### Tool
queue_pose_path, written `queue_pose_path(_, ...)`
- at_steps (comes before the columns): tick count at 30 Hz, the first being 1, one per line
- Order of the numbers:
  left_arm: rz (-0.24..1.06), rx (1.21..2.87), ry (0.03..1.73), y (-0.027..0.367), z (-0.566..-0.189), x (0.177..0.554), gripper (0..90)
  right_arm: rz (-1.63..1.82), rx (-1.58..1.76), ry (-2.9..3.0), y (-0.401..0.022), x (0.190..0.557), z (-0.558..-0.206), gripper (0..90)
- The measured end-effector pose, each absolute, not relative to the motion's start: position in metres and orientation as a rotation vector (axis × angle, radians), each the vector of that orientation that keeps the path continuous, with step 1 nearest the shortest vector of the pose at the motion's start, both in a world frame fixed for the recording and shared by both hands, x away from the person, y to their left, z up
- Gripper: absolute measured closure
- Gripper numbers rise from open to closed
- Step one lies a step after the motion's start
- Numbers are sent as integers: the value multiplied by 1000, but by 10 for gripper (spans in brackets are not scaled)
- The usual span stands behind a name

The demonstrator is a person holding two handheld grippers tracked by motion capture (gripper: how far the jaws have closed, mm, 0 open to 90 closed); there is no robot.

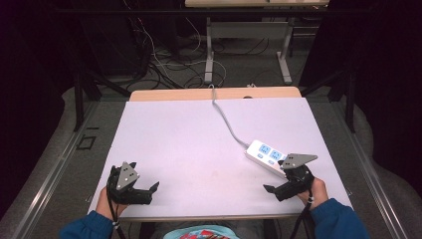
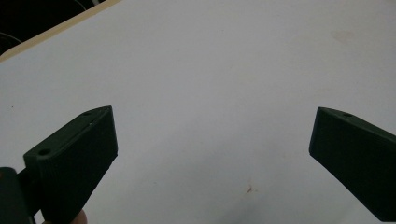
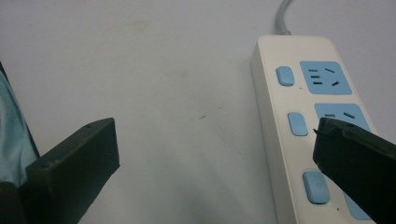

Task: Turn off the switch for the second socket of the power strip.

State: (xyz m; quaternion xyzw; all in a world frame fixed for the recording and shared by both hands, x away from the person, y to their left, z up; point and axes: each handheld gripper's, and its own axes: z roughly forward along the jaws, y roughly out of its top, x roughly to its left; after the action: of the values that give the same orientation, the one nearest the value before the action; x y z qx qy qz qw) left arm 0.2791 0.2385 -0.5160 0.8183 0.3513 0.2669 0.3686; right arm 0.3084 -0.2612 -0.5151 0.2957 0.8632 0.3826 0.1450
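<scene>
Your right claw (image 1: 274, 189) sits at the near right corner of the table (image 1: 189, 149), its jaws spread wide with nothing between them. Just beside it lies the white power strip (image 1: 266, 155), flat on the table's pale surface, angled so that its grey cable (image 1: 226, 119) runs away from you toward the far edge and drops off there. In the right gripper view the power strip (image 3: 299, 121) is on the right, and one jaw hangs over its near sockets while the other stands over bare table; the jaws do not straddle it. You can see a row of blue switch buttons (image 3: 297, 123) along one side of the strip and the blue socket faces (image 3: 325, 77) next to them. From how the claw is held, low and pointed along the strip, you seem to be lining up either to press a switch or to take hold of the body; I cannot tell which.

Your left claw (image 1: 155, 186) rests at the near left corner, well apart from the strip, jaws likewise wide and empty, with plain white table (image 2: 210, 93) under it. It looks parked there to keep clear of the right hand's work.
</scene>
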Motion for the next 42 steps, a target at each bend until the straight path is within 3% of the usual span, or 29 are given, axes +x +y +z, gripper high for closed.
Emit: queue_pose_path(42,707,2109,902,239,-515,279,12,1107,918,2348,-270,337,-496,0)
